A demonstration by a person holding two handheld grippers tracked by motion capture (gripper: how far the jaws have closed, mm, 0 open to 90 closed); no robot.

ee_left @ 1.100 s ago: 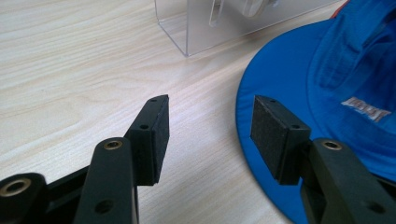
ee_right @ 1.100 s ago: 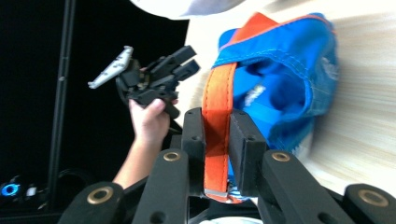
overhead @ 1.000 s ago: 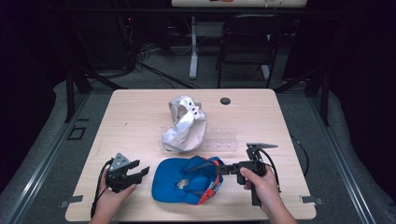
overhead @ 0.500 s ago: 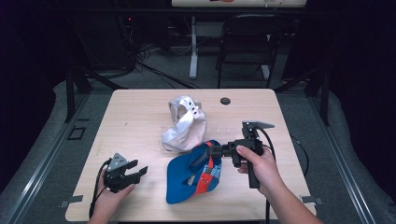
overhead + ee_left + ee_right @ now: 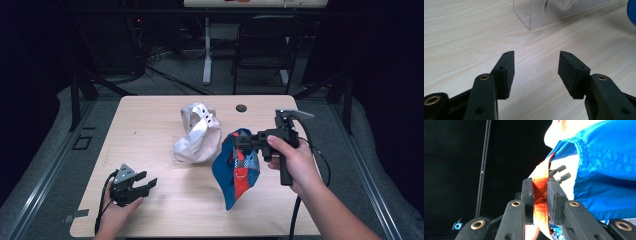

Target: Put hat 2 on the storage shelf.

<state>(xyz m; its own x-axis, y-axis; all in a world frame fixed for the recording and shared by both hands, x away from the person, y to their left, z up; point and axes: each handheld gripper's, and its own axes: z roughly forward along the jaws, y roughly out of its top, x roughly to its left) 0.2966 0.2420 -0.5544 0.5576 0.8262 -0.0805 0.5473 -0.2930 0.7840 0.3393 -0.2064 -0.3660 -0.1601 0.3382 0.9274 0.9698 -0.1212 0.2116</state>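
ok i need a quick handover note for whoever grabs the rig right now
Right gripper: shut on the orange strap of the blue cap, which hangs in the air over the table's right half.
Left gripper: open, holding nothing, low over the near left of the table.
White cap: sits on a clear stand at mid table, just left of the blue cap.
Done: blue cap gripped and off the table.
Left: probably placing the blue cap, perhaps by the white one; the left gripper is free to help.
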